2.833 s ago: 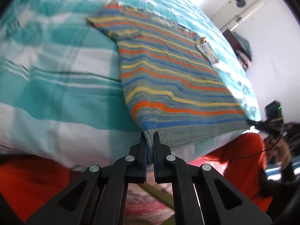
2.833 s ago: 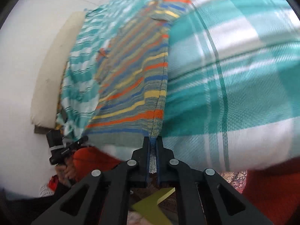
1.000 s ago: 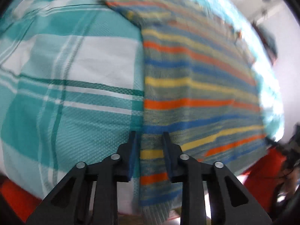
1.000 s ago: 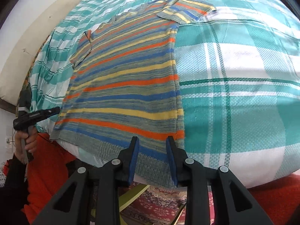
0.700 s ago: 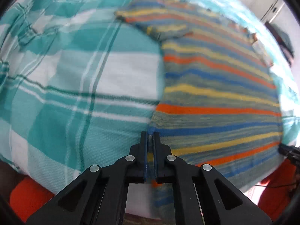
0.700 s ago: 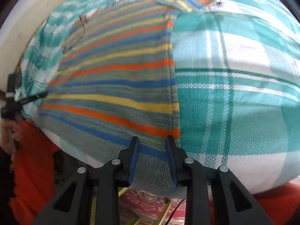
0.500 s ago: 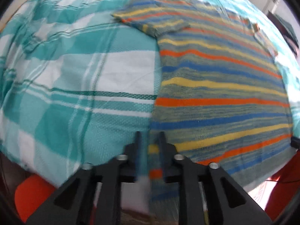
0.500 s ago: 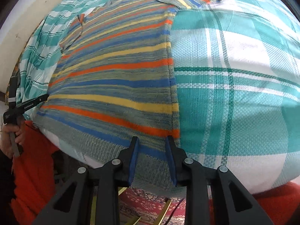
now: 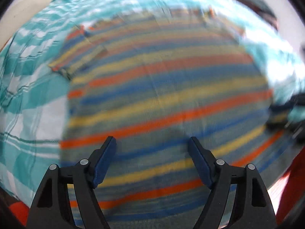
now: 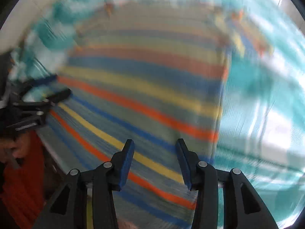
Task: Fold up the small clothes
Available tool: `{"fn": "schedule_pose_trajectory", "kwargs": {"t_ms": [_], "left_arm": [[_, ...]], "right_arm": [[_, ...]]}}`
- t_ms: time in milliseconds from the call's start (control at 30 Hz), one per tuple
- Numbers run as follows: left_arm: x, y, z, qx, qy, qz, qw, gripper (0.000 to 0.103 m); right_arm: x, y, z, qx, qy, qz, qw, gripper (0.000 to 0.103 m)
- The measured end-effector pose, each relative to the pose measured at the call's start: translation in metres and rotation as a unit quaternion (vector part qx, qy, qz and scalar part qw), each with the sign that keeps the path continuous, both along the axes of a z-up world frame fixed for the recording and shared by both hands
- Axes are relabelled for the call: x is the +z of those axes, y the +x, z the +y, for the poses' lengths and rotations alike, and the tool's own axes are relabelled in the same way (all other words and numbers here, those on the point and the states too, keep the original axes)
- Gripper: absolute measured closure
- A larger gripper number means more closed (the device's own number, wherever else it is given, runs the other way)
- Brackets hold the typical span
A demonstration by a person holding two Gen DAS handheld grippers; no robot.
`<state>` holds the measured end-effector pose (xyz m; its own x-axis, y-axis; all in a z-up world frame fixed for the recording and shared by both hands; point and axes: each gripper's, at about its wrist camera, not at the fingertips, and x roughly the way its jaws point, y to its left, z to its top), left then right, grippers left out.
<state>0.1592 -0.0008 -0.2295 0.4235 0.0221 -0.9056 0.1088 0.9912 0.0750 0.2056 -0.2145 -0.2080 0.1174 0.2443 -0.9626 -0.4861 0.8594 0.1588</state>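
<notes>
Though both views are smeared by motion blur, the striped knit shirt (image 9: 162, 99) can be seen lying flat on a bed covered with a teal-and-white plaid sheet (image 9: 28, 87), its orange, yellow and blue bands running across the frame. The left tool (image 9: 151, 143) hangs over the shirt's lower part with its blue-padded fingers (image 9: 105, 152) spread wide and nothing between them. One short sleeve (image 9: 76, 61) lies out to the shirt's left side in that view. The right tool (image 10: 154, 147) sits above the hem area near the shirt's right edge, its fingers (image 10: 126, 158) parted moderately and empty. In the right wrist view the left tool (image 10: 51, 87) shows at the shirt's far edge, beside red fabric (image 10: 22, 181)
</notes>
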Motion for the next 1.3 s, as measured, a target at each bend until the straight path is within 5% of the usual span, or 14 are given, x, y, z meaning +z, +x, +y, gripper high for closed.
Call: {"fn": "schedule_pose_trajectory", "kwargs": {"t_ms": [100,267,500,533,567,667,767,933,1100,1300], "left_arm": [[0.001,-0.022,0.011,0.015,-0.014,-0.026,0.9994,0.011],[-0.004,-0.011,0.019,0.039,-0.043,-0.016,0.9982,0.009],[-0.004,-0.016,0.016,0.042,-0.036,-0.015,0.9984,0.008],[-0.003,-0.017,0.017,0.041,-0.036,-0.013,0.9984,0.008],[-0.003,-0.018,0.018,0.041,-0.036,-0.012,0.9984,0.008],[-0.003,-0.019,0.019,0.042,-0.039,-0.007,0.9983,0.009],[-0.003,-0.016,0.018,0.046,-0.038,0.000,0.9982,0.008],[-0.003,-0.014,0.017,0.056,-0.034,0.009,0.9978,0.008],[-0.002,-0.014,0.014,0.061,-0.026,0.018,0.9976,0.008],[-0.001,-0.019,0.009,0.060,-0.018,0.022,0.9978,0.008]], "right_arm": [[0.020,0.003,-0.021,-0.003,0.027,0.001,1.000,0.058],[0.071,0.079,-0.034,-0.005,-0.023,-0.149,0.989,0.057],[0.004,0.178,0.003,0.056,-0.061,-0.175,0.981,0.062],[0.001,0.184,-0.003,0.045,-0.052,-0.171,0.983,0.093],[0.004,0.189,-0.011,0.023,-0.044,-0.174,0.984,0.099],[0.038,0.203,-0.078,-0.100,0.028,-0.187,0.977,0.100],[0.068,0.211,-0.179,-0.225,0.077,-0.198,0.951,0.100],[0.056,0.211,-0.304,-0.360,0.106,-0.160,0.913,0.100],[0.023,0.206,-0.327,-0.379,0.140,-0.105,0.909,0.100],[-0.002,0.208,-0.321,-0.381,0.114,-0.092,0.913,0.100]]}}
